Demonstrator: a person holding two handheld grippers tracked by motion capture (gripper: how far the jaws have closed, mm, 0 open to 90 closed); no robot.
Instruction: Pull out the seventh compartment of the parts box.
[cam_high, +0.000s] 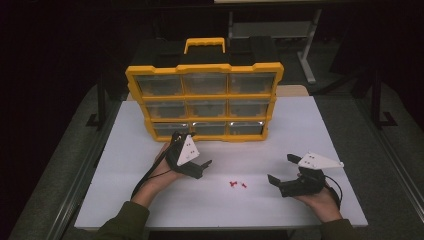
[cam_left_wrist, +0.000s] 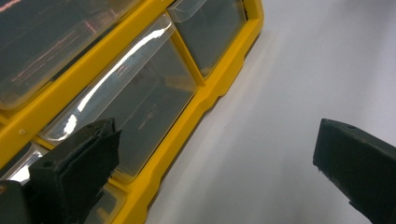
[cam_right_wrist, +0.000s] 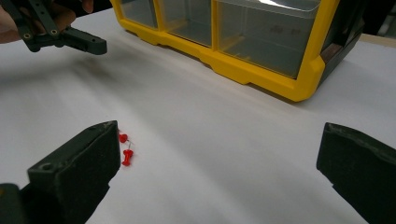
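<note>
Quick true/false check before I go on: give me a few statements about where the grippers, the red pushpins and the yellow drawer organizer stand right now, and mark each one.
1. Both grippers have their jaws apart with nothing between them. True: the left gripper and the right gripper are open and empty.
2. The red pushpins lie on the white table between the two grippers. True.
3. The right gripper has a pushpin clamped. False: the pins lie loose on the table beside its jaw in the right gripper view.
4. The yellow organizer lies flat on its back. False: it stands upright, drawers facing the person.
5. The left gripper is close to the organizer's bottom row of drawers. True.
</note>
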